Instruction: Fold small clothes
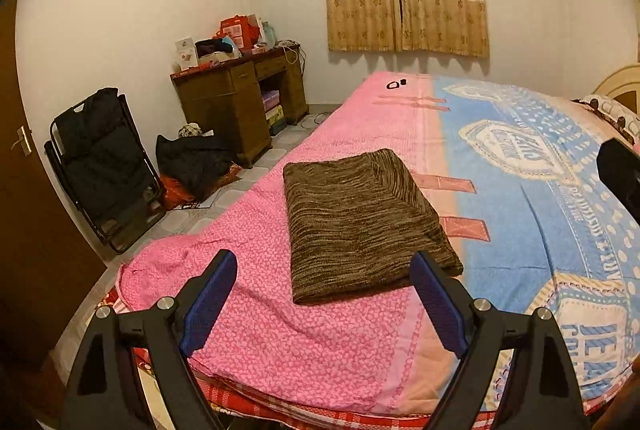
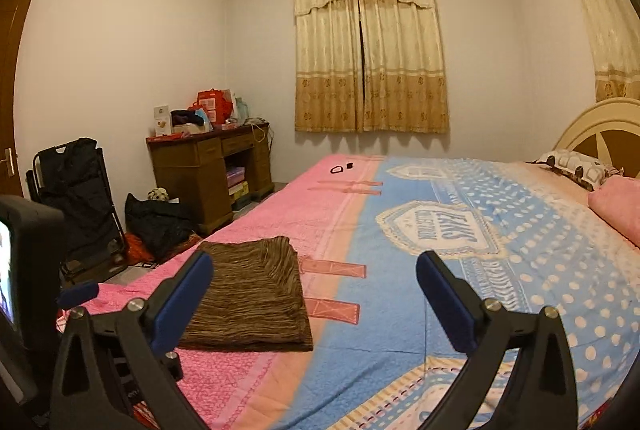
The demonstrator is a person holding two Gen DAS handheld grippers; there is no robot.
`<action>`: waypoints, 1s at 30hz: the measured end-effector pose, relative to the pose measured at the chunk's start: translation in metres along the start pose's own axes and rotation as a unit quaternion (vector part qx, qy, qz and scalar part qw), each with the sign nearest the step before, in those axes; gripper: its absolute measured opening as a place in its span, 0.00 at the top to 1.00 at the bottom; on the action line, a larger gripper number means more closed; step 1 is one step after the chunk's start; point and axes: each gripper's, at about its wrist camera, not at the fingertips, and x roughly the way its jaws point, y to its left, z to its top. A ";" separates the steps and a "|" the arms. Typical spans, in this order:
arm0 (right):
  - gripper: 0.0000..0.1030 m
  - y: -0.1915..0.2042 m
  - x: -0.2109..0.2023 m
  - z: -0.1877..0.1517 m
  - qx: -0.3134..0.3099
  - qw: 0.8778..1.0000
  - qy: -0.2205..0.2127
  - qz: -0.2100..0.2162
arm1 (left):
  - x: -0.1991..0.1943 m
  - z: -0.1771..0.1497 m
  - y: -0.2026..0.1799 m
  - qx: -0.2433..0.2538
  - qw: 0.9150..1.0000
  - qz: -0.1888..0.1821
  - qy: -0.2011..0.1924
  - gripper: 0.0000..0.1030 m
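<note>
Both grippers, left gripper [image 1: 324,280] and right gripper [image 2: 316,284], are being held clear, fingers apart, empty; brown knit garment [image 1: 360,222] already folded on bed [image 1: 280,342]. Next garment likely needed.

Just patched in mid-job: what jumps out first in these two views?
The brown striped garment lies folded into a neat rectangle on the pink side of the bedspread. Both the left gripper and right gripper hang above the bed's near edge, jaws wide and empty. Closed curtains hang behind.
</note>
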 end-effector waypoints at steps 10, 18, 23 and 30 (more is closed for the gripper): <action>0.00 -0.010 -0.006 -0.003 0.029 1.000 -0.004 -0.003 | -0.002 0.002 0.004 -0.013 1.000 0.014 -0.011 0.14; 0.00 -0.005 -0.004 -0.005 0.017 1.000 0.000 -0.005 | -0.018 0.003 0.004 -0.009 0.998 0.032 -0.054 0.14; 0.00 -0.009 -0.003 -0.005 0.025 1.000 0.001 -0.009 | -0.024 0.004 0.004 -0.010 0.998 0.025 -0.062 0.13; 0.00 -0.011 -0.011 -0.003 0.030 0.999 -0.022 -0.010 | -0.027 0.004 0.003 -0.009 0.996 0.047 -0.074 0.13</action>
